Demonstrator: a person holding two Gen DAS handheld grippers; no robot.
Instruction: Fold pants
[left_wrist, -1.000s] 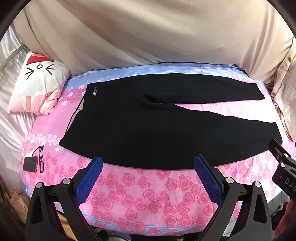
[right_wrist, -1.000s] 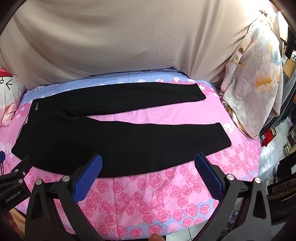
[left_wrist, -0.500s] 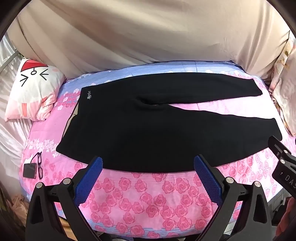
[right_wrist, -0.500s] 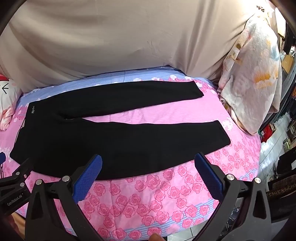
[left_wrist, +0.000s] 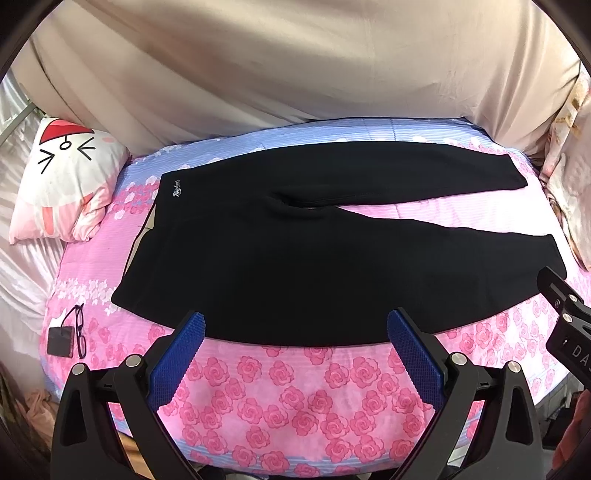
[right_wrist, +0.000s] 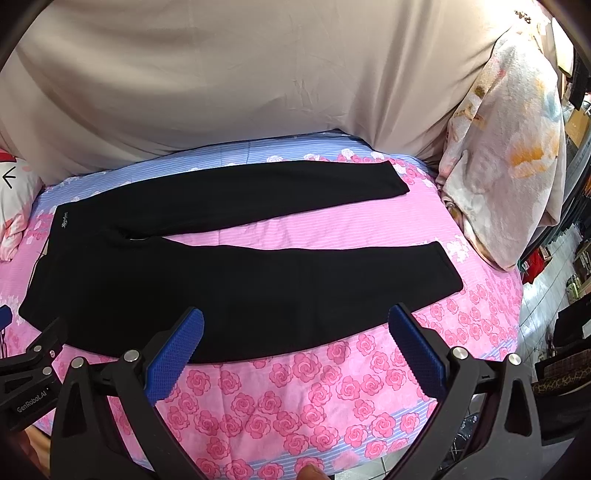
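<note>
Closest in, the left gripper (left_wrist: 293, 334) hangs over the near edge of the bed (left_wrist: 295, 398), blue pads spread wide apart with nothing between them. Same story for the right gripper (right_wrist: 295, 330): jaws wide, empty, poised just above the rose-printed sheet (right_wrist: 295, 402). In the right wrist view, the body of the left gripper pokes in at the lower left, and white lettering on it reads "GenRobot.AI". In the left wrist view, the right gripper's body shows at the right edge with the letters "DA" and the rest cut off.

Just past the pads lie the black pants (left_wrist: 295, 251), spread flat across the bed, waistband to the left, both legs running right and split apart in a narrow V. A small white script logo (left_wrist: 177, 188) sits near the waistband's far corner; too small to read.

Off to the left near the bed's corner, a pair of glasses (left_wrist: 79, 330) rests beside a small dark card-like item (left_wrist: 60, 341). Further back on the left, a cartoon-face pillow (left_wrist: 62, 181). On the right, a floral blanket (right_wrist: 506, 155) is bunched upright. Behind everything hangs a beige curtain (left_wrist: 295, 59), and a tiled floor (right_wrist: 543, 291) with clutter shows at far right.
</note>
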